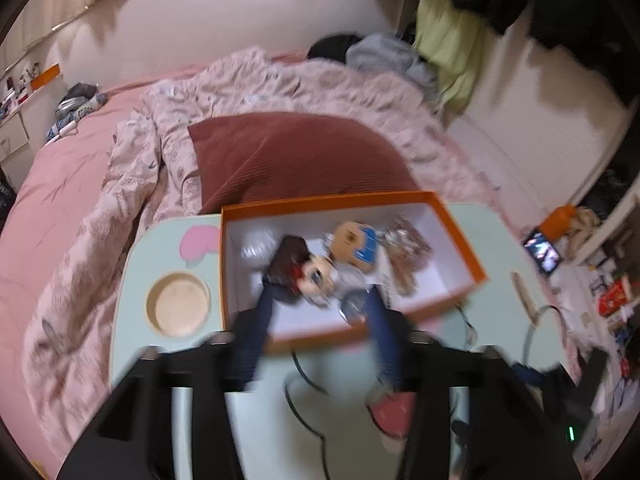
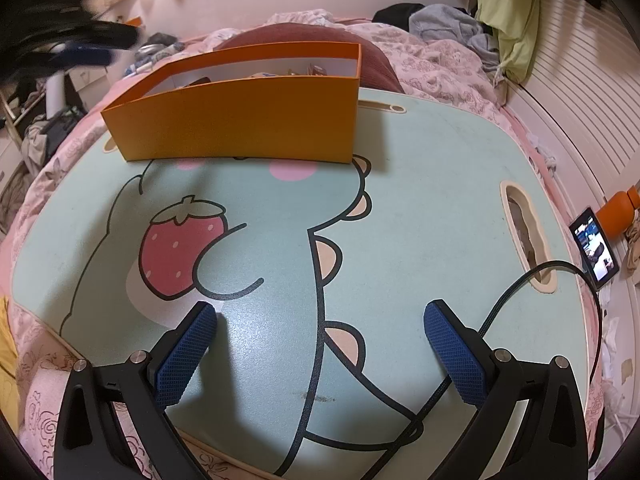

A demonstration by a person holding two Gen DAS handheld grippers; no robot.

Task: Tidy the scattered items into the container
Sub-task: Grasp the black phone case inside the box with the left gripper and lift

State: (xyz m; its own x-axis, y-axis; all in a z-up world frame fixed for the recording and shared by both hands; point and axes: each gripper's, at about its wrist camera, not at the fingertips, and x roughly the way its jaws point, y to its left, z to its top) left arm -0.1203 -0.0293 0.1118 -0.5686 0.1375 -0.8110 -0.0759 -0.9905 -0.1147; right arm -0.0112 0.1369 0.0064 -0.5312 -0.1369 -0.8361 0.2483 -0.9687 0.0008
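The open orange cardboard box sat on my pale green cartoon lap table, at its far side. In the box lay a little big-eyed doll figure, a small tan and blue carton behind it, and a crinkly snack packet to the right. My left gripper hung over the box. My right gripper was low over the near part of the table. A round cup hole was left of the box. Behind the table lay a dark red ribbed cushion on the pink flowered quilt.
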